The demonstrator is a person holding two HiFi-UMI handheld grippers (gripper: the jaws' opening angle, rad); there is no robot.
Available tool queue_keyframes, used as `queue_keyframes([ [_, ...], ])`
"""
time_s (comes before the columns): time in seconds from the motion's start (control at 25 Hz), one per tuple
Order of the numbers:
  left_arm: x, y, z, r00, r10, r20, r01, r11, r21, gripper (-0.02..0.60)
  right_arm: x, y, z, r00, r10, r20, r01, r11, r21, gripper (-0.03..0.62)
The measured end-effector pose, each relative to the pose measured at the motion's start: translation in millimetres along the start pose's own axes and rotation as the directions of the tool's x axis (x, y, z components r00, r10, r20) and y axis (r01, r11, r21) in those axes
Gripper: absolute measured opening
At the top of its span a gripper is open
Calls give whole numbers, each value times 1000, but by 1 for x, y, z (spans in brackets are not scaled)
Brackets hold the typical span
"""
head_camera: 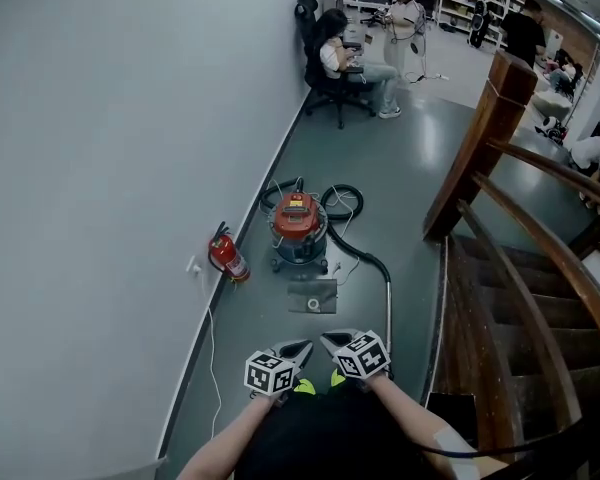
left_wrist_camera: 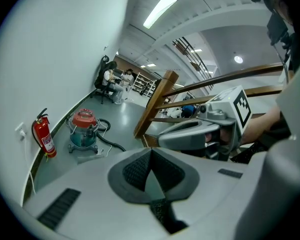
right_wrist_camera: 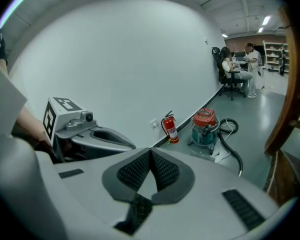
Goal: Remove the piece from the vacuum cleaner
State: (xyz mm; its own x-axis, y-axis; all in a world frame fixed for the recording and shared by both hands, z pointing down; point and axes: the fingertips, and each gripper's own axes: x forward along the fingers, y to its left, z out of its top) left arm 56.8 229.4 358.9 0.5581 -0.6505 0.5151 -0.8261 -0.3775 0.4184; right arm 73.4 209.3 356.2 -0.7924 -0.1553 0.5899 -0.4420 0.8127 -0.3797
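Nearest, both tongs are held close in front of the person's body, well apart from the machine; the left tongs (head_camera: 298, 348) are seen fully closed, pad against pad, with nothing between them; the right tongs (head_camera: 333, 340) are likewise shut and empty.

Just beyond the right tongs, a pale rigid tube (head_camera: 388, 308) is laid on the floor (head_camera: 400, 188), pointing back toward the person; it is joined at its far end to a black hose (head_camera: 358, 250), which is curved round to the vacuum cleaner (head_camera: 299, 230).

Between the tongs and the machine, a flat grey part (head_camera: 314, 295) is seen lying on the floor, just in front of the wheeled base and apart from it; whether it is the piece meant cannot be told.

The vacuum cleaner is stood upright near the floor's wall edge, its red top in place on the drum; a fire extinguisher (head_camera: 228, 256) is set against the wall just to its left. Farther off, seated people are seen at desks.

As to progress, two stages are fitted: the grey part may be the piece already taken off and put down, or the piece may be one still mounted, such as the hose or red top; nothing is gripped at present.
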Motion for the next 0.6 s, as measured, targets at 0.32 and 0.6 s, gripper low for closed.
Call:
queue_keyframes([
  [0.32,4,-3,-5,999,-17,-29,17,1000,-7,11,-2,0,1,1000,1,-4,-1,1000,-14,15],
  [0.6,4,-3,-7,999,-28,-38,28,1000,3,10,0,0,0,1000,-6,-13,5,1000,-23,15],
])
